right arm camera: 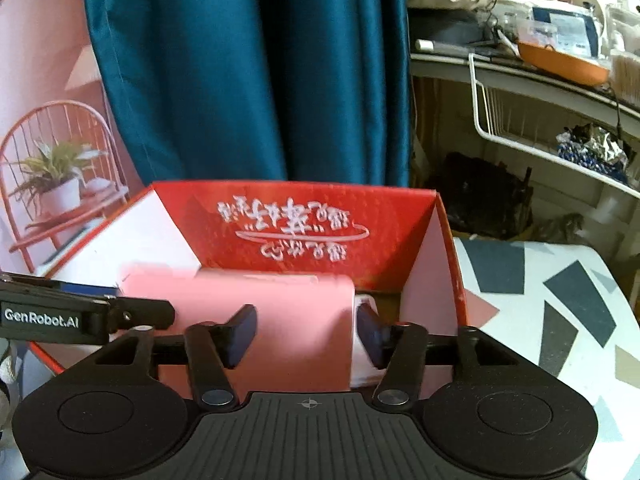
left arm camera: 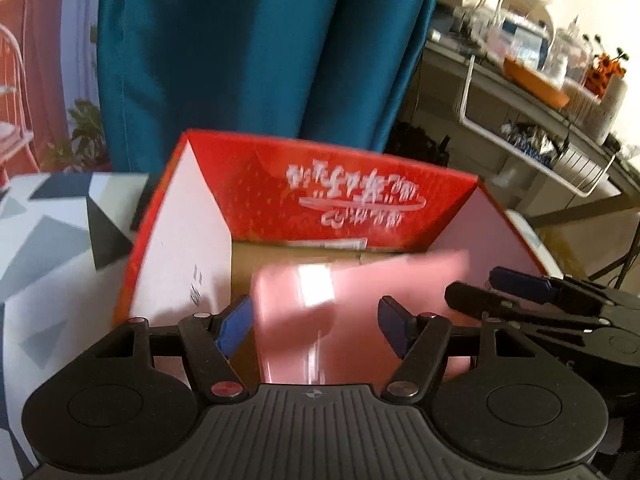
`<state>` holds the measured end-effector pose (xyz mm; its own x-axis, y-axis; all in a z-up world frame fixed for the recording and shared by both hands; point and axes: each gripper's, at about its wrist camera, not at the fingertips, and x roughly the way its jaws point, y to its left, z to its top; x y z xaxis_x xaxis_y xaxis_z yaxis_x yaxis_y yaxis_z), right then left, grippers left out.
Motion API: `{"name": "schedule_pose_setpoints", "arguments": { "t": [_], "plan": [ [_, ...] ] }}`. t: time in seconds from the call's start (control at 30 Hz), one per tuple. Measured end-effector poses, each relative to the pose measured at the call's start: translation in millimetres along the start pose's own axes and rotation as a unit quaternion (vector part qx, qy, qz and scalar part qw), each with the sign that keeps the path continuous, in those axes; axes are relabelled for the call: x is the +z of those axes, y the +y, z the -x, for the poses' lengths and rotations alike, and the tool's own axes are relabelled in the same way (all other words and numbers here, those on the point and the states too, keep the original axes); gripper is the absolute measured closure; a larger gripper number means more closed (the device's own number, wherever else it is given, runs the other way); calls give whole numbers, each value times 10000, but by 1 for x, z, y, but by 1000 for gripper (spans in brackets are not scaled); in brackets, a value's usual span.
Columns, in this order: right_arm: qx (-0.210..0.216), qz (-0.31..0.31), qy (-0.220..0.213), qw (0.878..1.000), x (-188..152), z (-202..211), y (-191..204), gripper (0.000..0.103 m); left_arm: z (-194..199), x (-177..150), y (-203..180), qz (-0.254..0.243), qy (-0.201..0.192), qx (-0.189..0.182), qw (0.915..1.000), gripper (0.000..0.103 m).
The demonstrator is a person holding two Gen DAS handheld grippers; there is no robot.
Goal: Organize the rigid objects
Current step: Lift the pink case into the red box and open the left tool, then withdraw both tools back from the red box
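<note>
Red cardboard forms the open box (left arm camera: 320, 196) that anchors the scene, its far inner wall printed with white script and its side flaps white inside. It stands on a table (right arm camera: 560, 292) covered in a grey, black and white geometric pattern, with a teal curtain (left arm camera: 248, 48) hanging behind the box. Over the box's open top sits a pink glossy object (left arm camera: 296, 320), smeared by motion, so its exact shape is unclear. The left gripper (left arm camera: 316, 324) has its blue-padded jaws spread wide apart on either side of the pink object, and neither pad clearly touches it. The right gripper (right arm camera: 306, 336) is closed onto the pink object (right arm camera: 280, 320), both pads pressed against its sides just above the box's near edge. Each gripper shows in the other's view, close beside it over the box. Right of the box, past the curtain, a cluttered shelf (right arm camera: 520, 80) carries an orange dish (right arm camera: 560, 62).
</note>
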<state>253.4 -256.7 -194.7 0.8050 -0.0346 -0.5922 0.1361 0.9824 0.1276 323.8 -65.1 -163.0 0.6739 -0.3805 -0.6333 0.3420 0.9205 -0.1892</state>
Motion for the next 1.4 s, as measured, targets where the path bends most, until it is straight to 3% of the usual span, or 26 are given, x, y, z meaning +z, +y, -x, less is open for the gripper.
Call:
{"name": "schedule_pose_setpoints", "arguments": {
  "t": [0.03,0.1,0.17,0.2,0.27,0.53,0.83,1.03,1.4],
  "plan": [
    [5,14,-71,10000,1,4,0,39,6,1,0,-21,-96,-12,10000,30],
    [10,24,-256,9997,2,13,1,22,18,2,-1,-63,-262,10,9996,23],
    [-56,48,-405,9992,4,22,3,10,30,2,-2,-65,-449,35,9990,9],
    [-111,79,-451,9989,5,26,4,4,36,2,-1,-61,-548,51,9985,7],
    [-173,114,-538,9983,8,35,6,0,47,3,-1,-89,-692,92,9975,3],
    [-194,-67,-800,9966,6,70,6,0,88,-6,-6,-278,-1080,400,9929,0],
    [-206,-79,-1051,9942,-23,116,14,0,125,-38,-21,-615,-1282,538,9884,0],
    [-216,-134,-1039,9943,-52,140,17,0,147,-70,-23,-726,-1271,692,9868,0],
    [-195,186,-911,9955,-112,158,22,1,149,-120,-13,-364,-1000,628,9923,1]
  ]
}}
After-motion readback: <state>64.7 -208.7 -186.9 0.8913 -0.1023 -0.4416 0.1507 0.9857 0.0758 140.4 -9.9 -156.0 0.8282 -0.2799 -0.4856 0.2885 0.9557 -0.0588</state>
